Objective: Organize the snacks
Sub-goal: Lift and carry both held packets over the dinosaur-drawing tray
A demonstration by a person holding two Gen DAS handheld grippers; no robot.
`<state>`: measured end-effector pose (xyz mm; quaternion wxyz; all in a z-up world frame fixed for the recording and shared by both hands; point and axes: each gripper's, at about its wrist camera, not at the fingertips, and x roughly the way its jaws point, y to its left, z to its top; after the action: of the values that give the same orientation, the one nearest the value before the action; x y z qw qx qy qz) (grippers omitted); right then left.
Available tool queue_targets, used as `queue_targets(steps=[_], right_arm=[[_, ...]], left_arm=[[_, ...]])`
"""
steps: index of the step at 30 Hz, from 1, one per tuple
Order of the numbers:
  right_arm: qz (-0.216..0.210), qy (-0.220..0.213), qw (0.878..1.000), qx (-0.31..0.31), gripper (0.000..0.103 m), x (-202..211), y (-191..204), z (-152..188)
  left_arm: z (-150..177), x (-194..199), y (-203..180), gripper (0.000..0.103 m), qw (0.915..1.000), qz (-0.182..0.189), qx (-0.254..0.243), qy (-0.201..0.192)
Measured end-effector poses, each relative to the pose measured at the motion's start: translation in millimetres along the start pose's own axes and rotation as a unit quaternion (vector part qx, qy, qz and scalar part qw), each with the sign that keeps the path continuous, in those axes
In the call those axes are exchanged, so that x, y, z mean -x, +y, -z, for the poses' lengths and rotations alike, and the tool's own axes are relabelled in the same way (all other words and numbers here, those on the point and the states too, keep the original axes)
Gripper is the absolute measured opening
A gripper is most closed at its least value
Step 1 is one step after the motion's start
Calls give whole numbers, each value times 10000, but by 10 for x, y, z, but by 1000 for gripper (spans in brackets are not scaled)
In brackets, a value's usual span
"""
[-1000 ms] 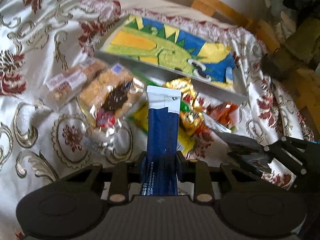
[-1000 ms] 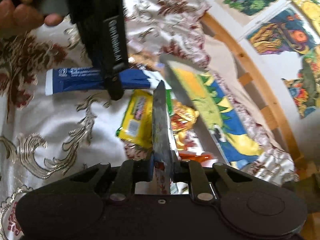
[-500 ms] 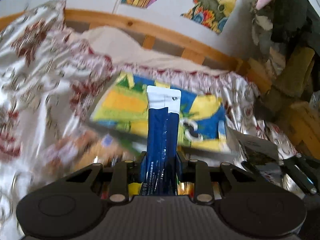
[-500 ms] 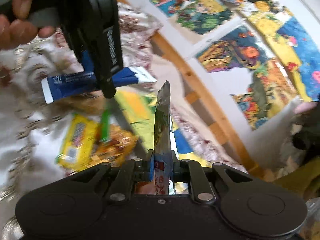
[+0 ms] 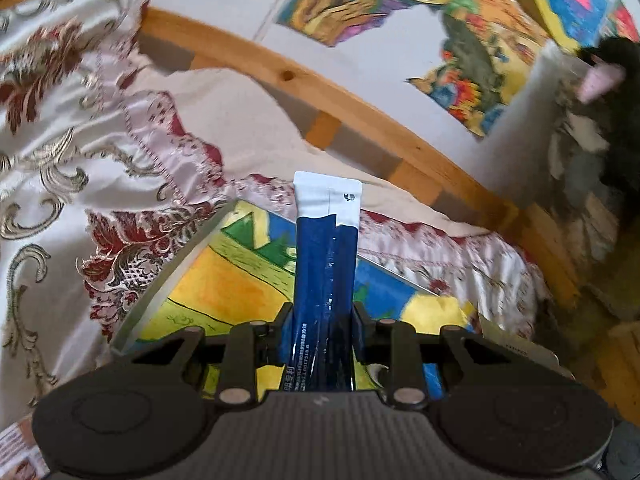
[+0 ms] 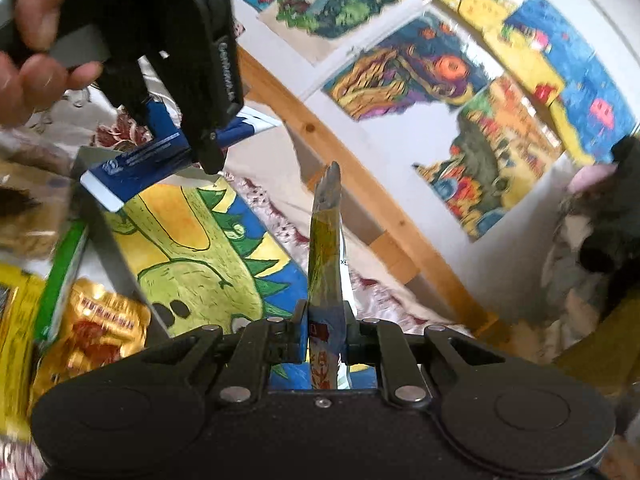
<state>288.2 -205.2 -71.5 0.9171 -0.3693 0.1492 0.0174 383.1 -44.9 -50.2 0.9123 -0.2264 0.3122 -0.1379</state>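
My left gripper (image 5: 323,320) is shut on a long blue snack packet (image 5: 325,264) with a white end, held above the painted tray (image 5: 208,292) with the green dinosaur picture. The same gripper (image 6: 200,152) and blue packet (image 6: 132,172) show in the right wrist view at the upper left, over the tray's (image 6: 192,248) near corner. My right gripper (image 6: 326,332) is shut on a thin colourful foil packet (image 6: 325,264), seen edge-on, also above the tray. A gold snack bag (image 6: 96,336) and a yellow packet (image 6: 16,320) lie on the bedspread left of the tray.
The tray lies on a cream and red patterned bedspread (image 5: 60,128). A wooden bed rail (image 5: 320,96) runs behind it, under a wall with colourful drawings (image 6: 432,68). A dark plush toy (image 6: 608,216) sits at the right. A person's hand (image 6: 28,44) holds the left gripper.
Both grippers have lifted and tilted up from the snack pile on the bedspread and moved forward over the painted tray, each keeping its packet.
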Motion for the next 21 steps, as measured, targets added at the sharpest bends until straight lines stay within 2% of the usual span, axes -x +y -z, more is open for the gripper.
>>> queue_targets(steps=[8, 16, 19, 21], right_arm=[[-370, 470, 9980, -223, 15, -509, 214, -127], [-462, 801, 9956, -157, 17, -703, 340, -58], [-543, 903, 9943, -183, 20, -736, 359, -51], [-497, 913, 9943, -228, 28, -738, 354, -53]], left_arm=[[97, -452, 289, 31, 9990, -51, 156, 419], [186, -641, 351, 34, 9961, -156, 145, 852], [221, -638, 307, 35, 9962, -230, -39, 839], [213, -617, 277, 41, 9962, -207, -43, 850]])
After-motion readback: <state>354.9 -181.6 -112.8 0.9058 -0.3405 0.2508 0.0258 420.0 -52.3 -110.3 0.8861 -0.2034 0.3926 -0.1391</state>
